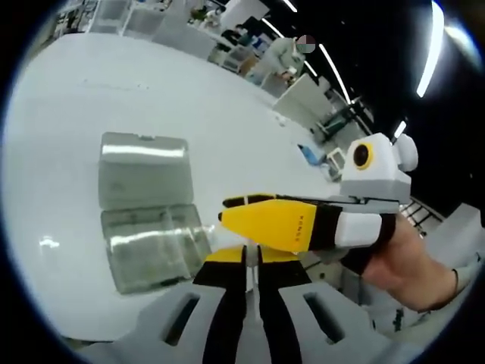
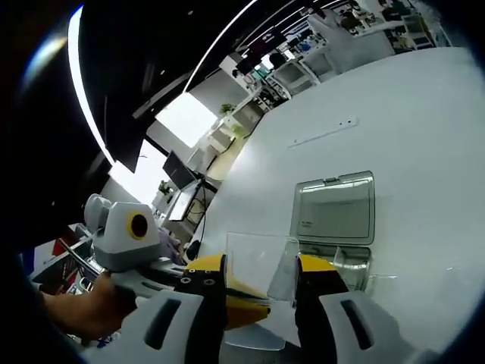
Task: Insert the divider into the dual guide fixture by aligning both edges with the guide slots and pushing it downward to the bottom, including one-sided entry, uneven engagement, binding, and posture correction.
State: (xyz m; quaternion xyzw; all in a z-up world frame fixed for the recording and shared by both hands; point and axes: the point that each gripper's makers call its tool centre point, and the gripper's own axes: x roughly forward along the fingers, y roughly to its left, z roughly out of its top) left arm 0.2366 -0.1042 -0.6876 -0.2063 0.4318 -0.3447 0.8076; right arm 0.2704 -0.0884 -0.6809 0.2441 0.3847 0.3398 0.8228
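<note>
The divider is a clear thin sheet held above the white table. My right gripper is shut on it, with a jaw pressing each side edge. My left gripper comes in from the left of the right gripper view, shut on the sheet's lower edge. In the left gripper view my left gripper has its jaws nearly together, and the right gripper crosses just above them. The guide fixture is a clear box on the table with its lid folded open. The same fixture lies beyond and to the right of the divider.
The white table stretches wide around the box. A person stands among racks and benches at the far side. A hand holds the right gripper. Shelving and a monitor stand past the table edge.
</note>
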